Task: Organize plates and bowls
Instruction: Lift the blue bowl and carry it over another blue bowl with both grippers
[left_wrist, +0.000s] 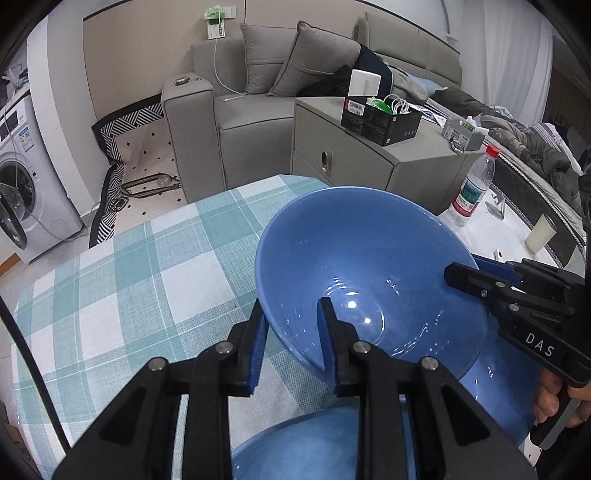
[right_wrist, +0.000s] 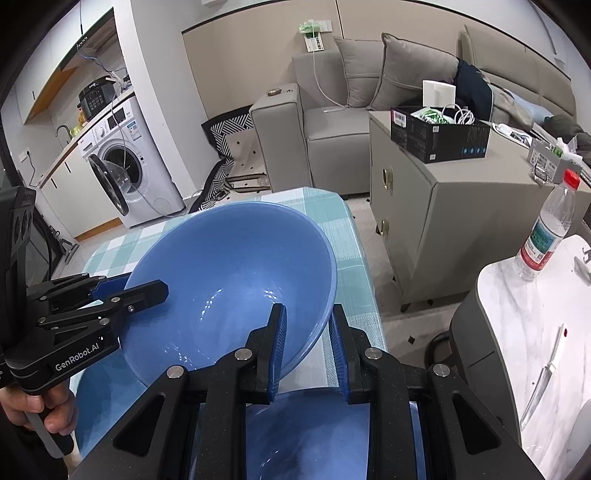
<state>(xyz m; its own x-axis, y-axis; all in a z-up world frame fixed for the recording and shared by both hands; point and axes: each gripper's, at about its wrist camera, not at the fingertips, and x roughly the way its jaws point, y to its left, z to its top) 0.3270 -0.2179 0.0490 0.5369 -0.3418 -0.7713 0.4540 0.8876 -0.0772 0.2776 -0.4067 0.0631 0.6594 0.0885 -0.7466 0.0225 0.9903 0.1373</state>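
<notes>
Both grippers (left_wrist: 293, 332) (right_wrist: 308, 341) pinch blue bowl (left_wrist: 369, 273), water bottle (left_wrist: 472, 188) beyond.

Two handheld grippers are held facing forward side by side. The left gripper (left_wrist: 291, 343) is seen with its two black, blue-padded fingers (left_wrist: 327, 332) parted, one on each side of a thin rim. The right gripper (right_wrist: 308, 347) is posed the same way on the opposite side. Each gripper's handle is gripped from below by a bare hand (right_wrist: 44, 410).
</notes>
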